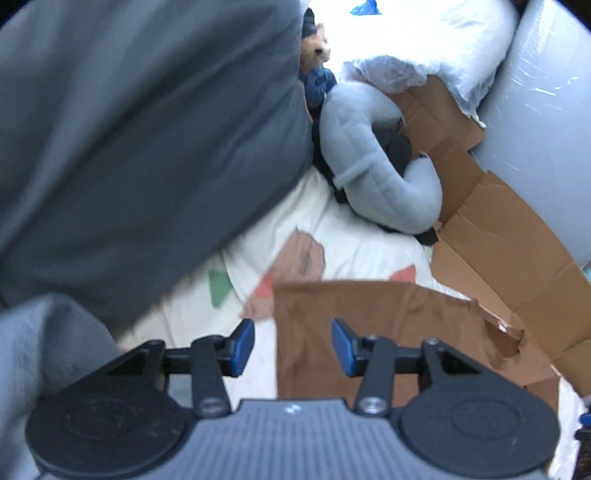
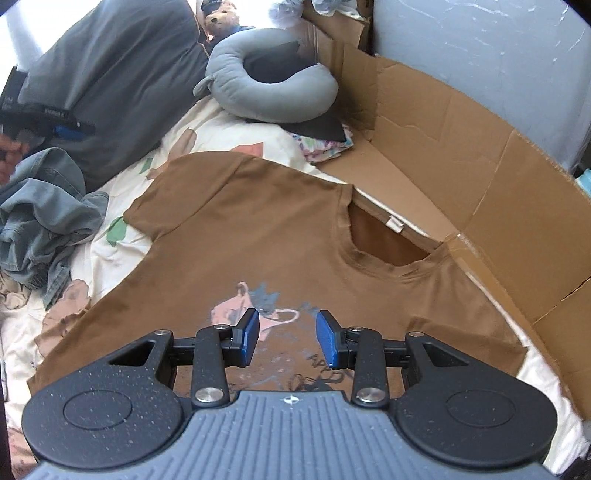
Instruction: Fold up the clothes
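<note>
A brown T-shirt (image 2: 266, 236) with a pale print on its chest lies spread face up on a floral bedsheet (image 2: 207, 133), its collar (image 2: 384, 240) towards the cardboard on the right. My right gripper (image 2: 288, 338) hovers open just above the print, and nothing is between its blue pads (image 2: 250, 334). In the left wrist view one edge of the brown T-shirt (image 1: 369, 332) lies below my left gripper (image 1: 293, 345). That gripper is open and empty, over the shirt's edge and the bedsheet (image 1: 332, 236).
A big dark grey pillow (image 1: 147, 129) fills the left. A grey neck pillow (image 2: 273, 92) lies beyond the shirt and flattened cardboard (image 2: 480, 155) lines the right side. A crumpled grey-green garment (image 2: 40, 206) lies at the left, and a teddy bear (image 2: 221, 18) sits at the back.
</note>
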Tool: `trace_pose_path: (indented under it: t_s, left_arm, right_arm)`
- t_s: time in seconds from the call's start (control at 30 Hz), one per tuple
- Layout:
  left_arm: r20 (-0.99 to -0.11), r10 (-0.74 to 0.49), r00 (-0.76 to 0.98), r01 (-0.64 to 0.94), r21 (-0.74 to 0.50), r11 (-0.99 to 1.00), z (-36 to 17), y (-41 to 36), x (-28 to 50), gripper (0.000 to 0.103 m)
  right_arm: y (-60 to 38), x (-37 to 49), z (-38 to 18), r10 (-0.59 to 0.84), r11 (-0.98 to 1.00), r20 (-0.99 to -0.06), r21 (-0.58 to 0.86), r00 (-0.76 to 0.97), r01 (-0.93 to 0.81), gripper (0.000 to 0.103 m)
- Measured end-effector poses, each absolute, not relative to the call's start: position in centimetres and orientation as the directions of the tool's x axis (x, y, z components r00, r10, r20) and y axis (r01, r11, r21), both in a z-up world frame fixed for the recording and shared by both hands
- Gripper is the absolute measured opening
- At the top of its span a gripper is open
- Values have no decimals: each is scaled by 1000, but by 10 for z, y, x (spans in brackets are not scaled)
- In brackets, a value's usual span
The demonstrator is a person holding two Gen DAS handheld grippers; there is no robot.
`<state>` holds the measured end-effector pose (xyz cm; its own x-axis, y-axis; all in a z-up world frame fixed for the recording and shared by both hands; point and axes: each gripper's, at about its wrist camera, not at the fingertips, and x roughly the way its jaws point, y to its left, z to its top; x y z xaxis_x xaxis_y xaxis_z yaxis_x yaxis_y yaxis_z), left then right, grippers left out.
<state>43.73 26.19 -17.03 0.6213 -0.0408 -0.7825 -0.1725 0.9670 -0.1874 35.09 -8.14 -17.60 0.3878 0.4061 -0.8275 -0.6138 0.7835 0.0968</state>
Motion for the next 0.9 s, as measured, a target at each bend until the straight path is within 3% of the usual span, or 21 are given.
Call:
trace_pose_path:
  t_s: [0.37,0.5,0.9]
  left_arm:
    - [-797,-68,600,-238,-259,936,-234,261,429,46]
    - [-808,-94,582,-255,-291,922,-260,259,428,38]
    - [-811,-172,559,-378,-435,817,-326,259,418,39]
  right_arm:
    - [-54,337,-233,428,837,-819,199,382,-510,41]
    - [-38,339,-249,452,845,-809,252,377,-471,41]
    - [0,330,-274,468,861,-799,314,378,-401,41]
